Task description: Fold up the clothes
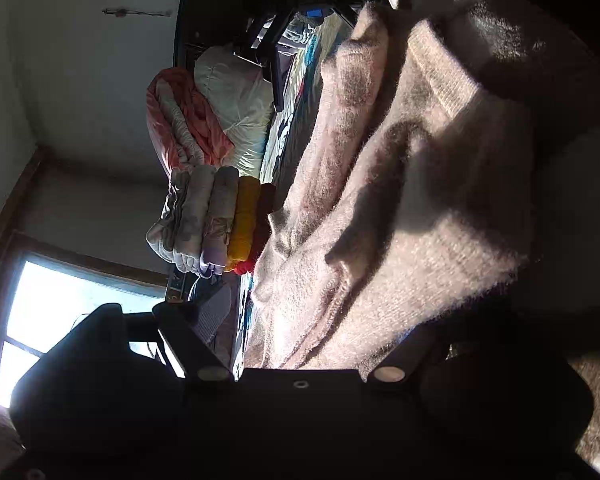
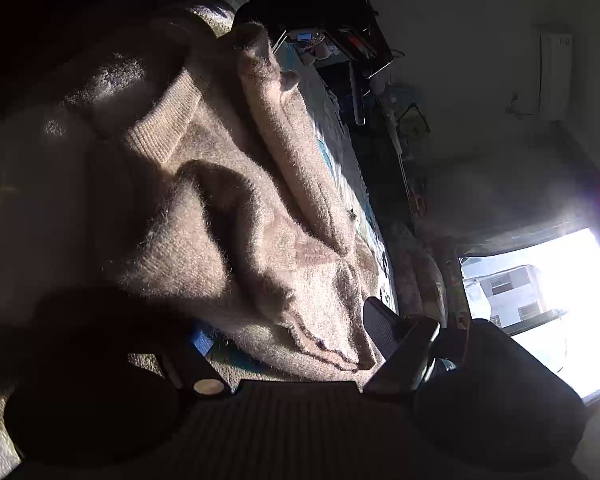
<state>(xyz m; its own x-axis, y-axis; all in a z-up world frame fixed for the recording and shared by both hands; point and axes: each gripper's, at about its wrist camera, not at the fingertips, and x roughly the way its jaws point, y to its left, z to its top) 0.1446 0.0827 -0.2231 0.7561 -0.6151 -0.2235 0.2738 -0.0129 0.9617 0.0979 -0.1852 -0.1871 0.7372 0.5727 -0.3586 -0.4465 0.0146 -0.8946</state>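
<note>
Sweater [image 1: 400,184]: pinkish-beige knit, fuzzy long-napped fibres catching sunlight; ribbed band at 1 o'clock looking tighter and flatter. Left gripper [image 1: 300,360]: black plastic, matt, with dull round metal fasteners. Right gripper [image 2: 296,360]: same matt black plastic; fingers [image 2: 380,332] showing a fine cross-hatched grip texture. Folded stack [image 1: 212,220] at 9 o'clock: soft cloth, matt. Quilt [image 1: 184,120]: puffy, faintly sheeny fabric. Window frame [image 1: 80,260]: brown wood.

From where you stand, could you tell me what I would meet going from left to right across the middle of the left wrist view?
White wall → stack of folded clothes → patterned bed cover → fuzzy pink sweater → dark shadowed area at the right edge, too dim to identify.
</note>
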